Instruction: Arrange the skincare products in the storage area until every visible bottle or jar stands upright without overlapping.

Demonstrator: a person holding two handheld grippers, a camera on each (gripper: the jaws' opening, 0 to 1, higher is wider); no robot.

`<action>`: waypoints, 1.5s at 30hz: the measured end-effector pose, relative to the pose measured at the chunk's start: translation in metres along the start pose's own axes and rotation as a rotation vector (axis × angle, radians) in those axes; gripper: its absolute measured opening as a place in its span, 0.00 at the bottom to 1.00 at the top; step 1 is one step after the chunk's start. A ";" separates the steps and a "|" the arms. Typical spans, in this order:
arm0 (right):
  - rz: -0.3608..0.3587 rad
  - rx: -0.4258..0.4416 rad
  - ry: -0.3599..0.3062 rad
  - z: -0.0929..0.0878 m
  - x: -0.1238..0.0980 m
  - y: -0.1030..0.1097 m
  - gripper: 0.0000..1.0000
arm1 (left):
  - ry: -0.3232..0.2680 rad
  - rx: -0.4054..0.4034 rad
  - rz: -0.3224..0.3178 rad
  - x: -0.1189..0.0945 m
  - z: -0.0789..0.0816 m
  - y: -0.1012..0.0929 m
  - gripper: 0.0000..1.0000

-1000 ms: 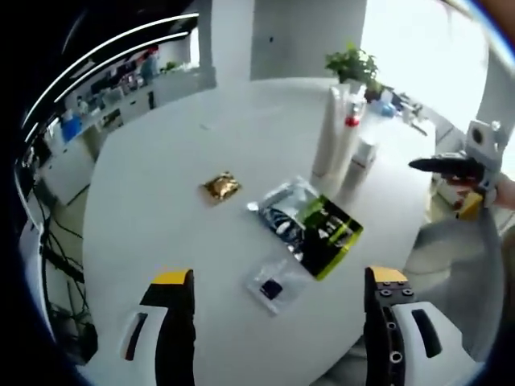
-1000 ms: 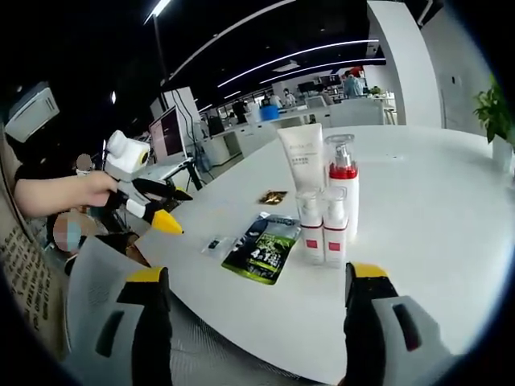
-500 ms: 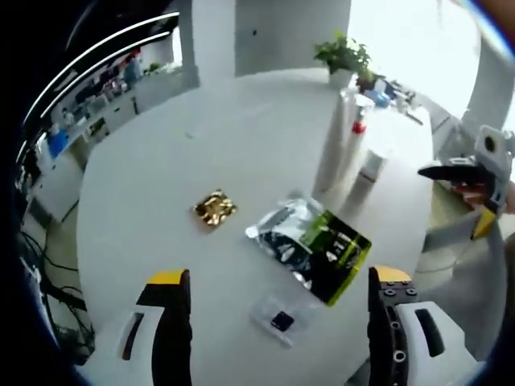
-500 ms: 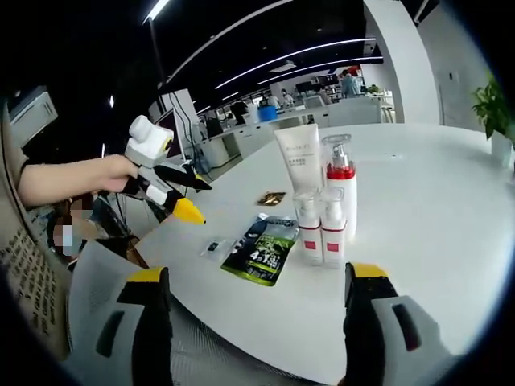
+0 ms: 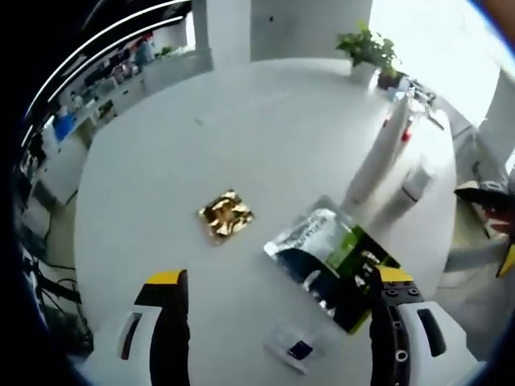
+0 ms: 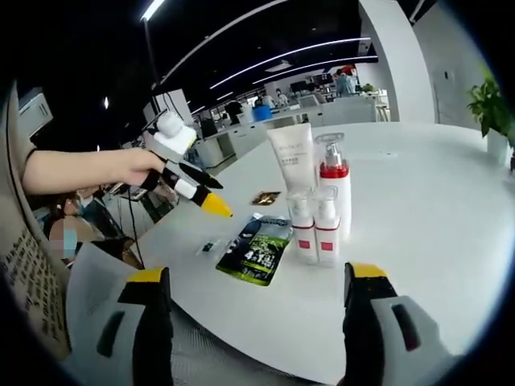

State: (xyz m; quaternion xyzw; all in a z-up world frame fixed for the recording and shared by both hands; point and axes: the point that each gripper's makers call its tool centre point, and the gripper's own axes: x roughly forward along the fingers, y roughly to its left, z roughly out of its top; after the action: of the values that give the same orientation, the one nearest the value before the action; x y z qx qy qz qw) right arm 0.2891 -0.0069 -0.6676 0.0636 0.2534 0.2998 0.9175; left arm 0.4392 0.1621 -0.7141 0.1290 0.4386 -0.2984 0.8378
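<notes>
Right gripper (image 5: 492, 211) cut off at the frame edge, bottles (image 5: 385, 149) washed out by glare — labels unreadable

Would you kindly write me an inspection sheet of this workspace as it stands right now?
Surface: round white table, mostly bare.
Job's things: white tube, red-collared pump bottle and two small red-labelled bottles, all upright in a tight cluster.
Clutter: green and black sachet lying flat beside the bottles; gold foil packet; small clear packet near the table edge.
Grippers: left gripper held over the table edge, jaws close together, open or shut unclear; right gripper open, holding nothing, short of the bottles.
Cables: dark cables on the floor beside the table.
Surroundings: open office with desks, ceiling light strips, potted plant at the table's far side.
</notes>
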 end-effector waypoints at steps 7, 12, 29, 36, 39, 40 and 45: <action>0.007 0.010 0.009 -0.002 0.001 0.000 0.89 | 0.028 -0.051 0.051 0.021 0.006 0.016 0.91; 0.005 0.023 0.012 -0.003 0.001 -0.001 0.89 | 0.050 -0.065 0.059 0.036 0.008 0.020 0.91; 0.007 0.046 0.032 -0.007 0.003 -0.002 0.88 | 0.045 -0.241 0.161 0.069 0.022 0.053 0.81; -0.011 0.054 0.028 -0.006 0.003 -0.006 0.87 | 0.058 -0.276 0.186 0.080 0.021 0.061 0.75; -0.014 0.060 0.029 -0.007 0.003 -0.006 0.87 | 0.047 -0.296 0.203 0.087 0.025 0.066 0.74; -0.013 0.061 0.030 -0.007 0.003 -0.006 0.87 | 0.046 -0.297 0.210 0.088 0.025 0.067 0.73; -0.008 0.066 0.035 -0.008 0.003 -0.006 0.87 | 0.041 -0.305 0.240 0.093 0.028 0.068 0.67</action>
State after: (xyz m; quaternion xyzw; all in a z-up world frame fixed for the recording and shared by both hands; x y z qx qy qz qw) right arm 0.2902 -0.0100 -0.6774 0.0877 0.2793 0.2887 0.9116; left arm 0.5400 0.1663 -0.7762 0.0583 0.4773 -0.1236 0.8681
